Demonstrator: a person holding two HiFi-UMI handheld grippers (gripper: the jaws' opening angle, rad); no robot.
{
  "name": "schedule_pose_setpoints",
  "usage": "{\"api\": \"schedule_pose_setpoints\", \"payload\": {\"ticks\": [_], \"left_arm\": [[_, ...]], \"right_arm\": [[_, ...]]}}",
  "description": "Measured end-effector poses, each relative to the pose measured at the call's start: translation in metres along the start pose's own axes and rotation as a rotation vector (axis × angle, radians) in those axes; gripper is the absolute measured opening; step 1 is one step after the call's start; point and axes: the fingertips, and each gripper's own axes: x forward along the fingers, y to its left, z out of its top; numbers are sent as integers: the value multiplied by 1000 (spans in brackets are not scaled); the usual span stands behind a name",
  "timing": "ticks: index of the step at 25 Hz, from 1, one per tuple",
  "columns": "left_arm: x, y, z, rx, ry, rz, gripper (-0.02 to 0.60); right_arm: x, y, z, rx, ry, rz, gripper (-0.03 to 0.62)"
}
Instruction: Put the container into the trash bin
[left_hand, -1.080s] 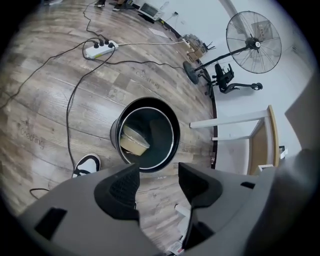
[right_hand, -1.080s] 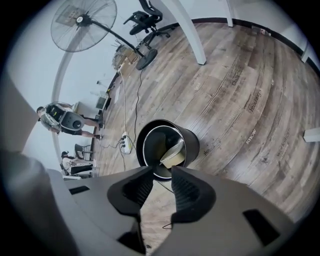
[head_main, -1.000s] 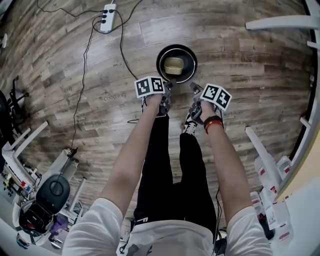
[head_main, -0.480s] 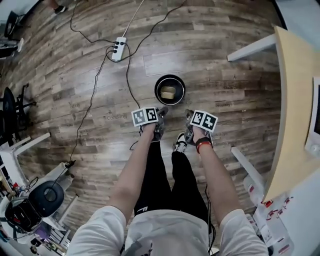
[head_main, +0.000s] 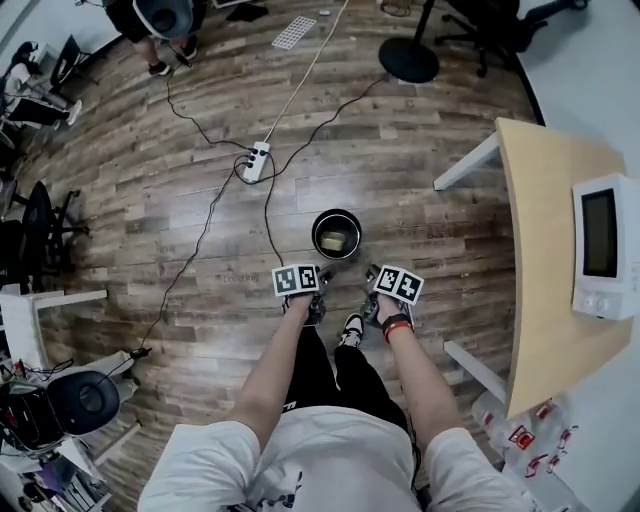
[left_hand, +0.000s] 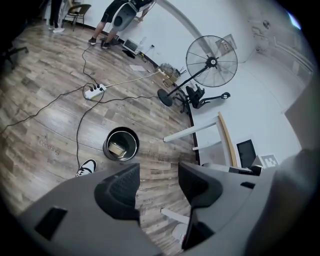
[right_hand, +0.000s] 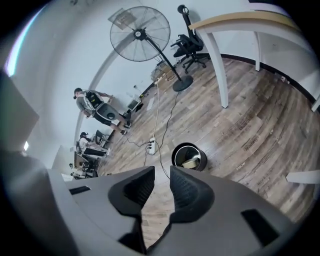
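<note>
A black round trash bin (head_main: 337, 234) stands on the wood floor just ahead of my feet, with the tan container (head_main: 336, 241) lying inside it. My left gripper (head_main: 320, 278) and right gripper (head_main: 372, 280) hang side by side high above the floor, on the near side of the bin. In the left gripper view the jaws (left_hand: 159, 182) stand apart and empty, with the bin (left_hand: 121, 145) far below them. In the right gripper view the jaws (right_hand: 162, 187) keep a narrower gap with nothing in it, and the bin (right_hand: 189, 156) with the container (right_hand: 190, 161) lies beyond.
A power strip (head_main: 256, 160) and cables trail across the floor beyond the bin. A wooden table (head_main: 545, 250) with a microwave (head_main: 605, 245) stands at the right. A fan base (head_main: 408, 58) and a person (head_main: 160, 25) are at the far end. My shoe (left_hand: 86, 168) is near the bin.
Both grippers have risen well away from the bin, and the view has pulled back, so the bin looks smaller. The container stays in the bin.
</note>
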Motion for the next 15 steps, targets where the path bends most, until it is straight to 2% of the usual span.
{"api": "schedule_pose_setpoints", "payload": {"ticks": [9,15], "left_arm": [[-80,-72,-18,108,-69,-28,250],[-119,-110,-27,149,-130,-78,250]], "right_arm": [[-92,53,2,-157,-77,46,107],[-131,74,-11,-169,-112,105,107]]}}
